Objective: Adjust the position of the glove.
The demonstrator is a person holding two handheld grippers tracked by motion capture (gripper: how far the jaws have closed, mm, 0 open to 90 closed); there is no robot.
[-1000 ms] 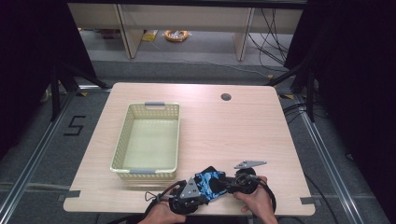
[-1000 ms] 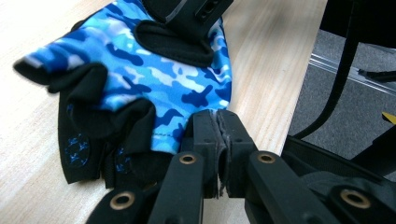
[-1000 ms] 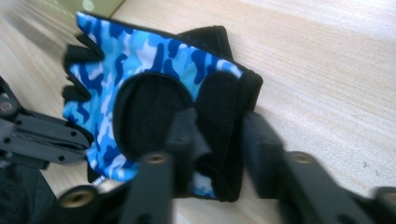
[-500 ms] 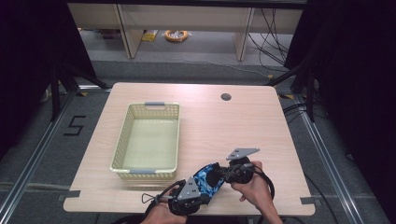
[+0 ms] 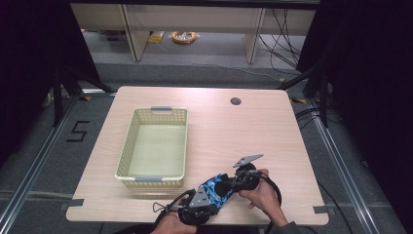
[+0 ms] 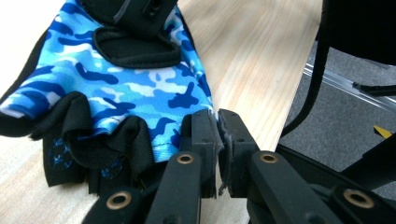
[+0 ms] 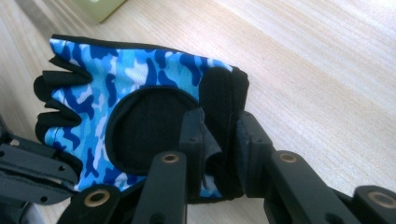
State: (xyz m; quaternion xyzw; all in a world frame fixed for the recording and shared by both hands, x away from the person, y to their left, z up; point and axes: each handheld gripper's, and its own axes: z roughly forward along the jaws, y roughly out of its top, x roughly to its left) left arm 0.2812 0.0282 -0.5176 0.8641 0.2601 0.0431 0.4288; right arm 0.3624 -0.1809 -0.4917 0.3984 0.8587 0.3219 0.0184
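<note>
Left gripper (image 6: 218,140): jaws pressed nearly together, pinching the finger-end hem of the blue camo glove (image 6: 121,88); just a thin fold of fabric between the pads. Right gripper (image 7: 219,149): jaws narrow, clamped across the black wrist strap at the glove's cuff. They've just opened slightly, but the strap is still between them and the pads still look to bear on it.

So it's a two-end grip, fingers one side, cuff the other. My read: holding opposite ends keeps the glove stretched flat so it can be carried or laid out without bunching. The thick strap is the sturdy handle, the hem is the only thin edge the left could bite.

In the high view the glove (image 5: 217,187) spans between the left gripper (image 5: 207,195) and right gripper (image 5: 233,184), at the near edge of the tabletop (image 5: 229,131), right of centre. Can't tell whether it rests on the wood or hangs just off it. Person's hands come in from the bottom edge.

Yellow mesh basket (image 5: 155,146) sits left of centre, near the glove but apart from it, nothing inside. Likely the drop target; a lift and a leftward carry would get there. Risk: the left pinch is shallow, fabric could slip out.
</note>
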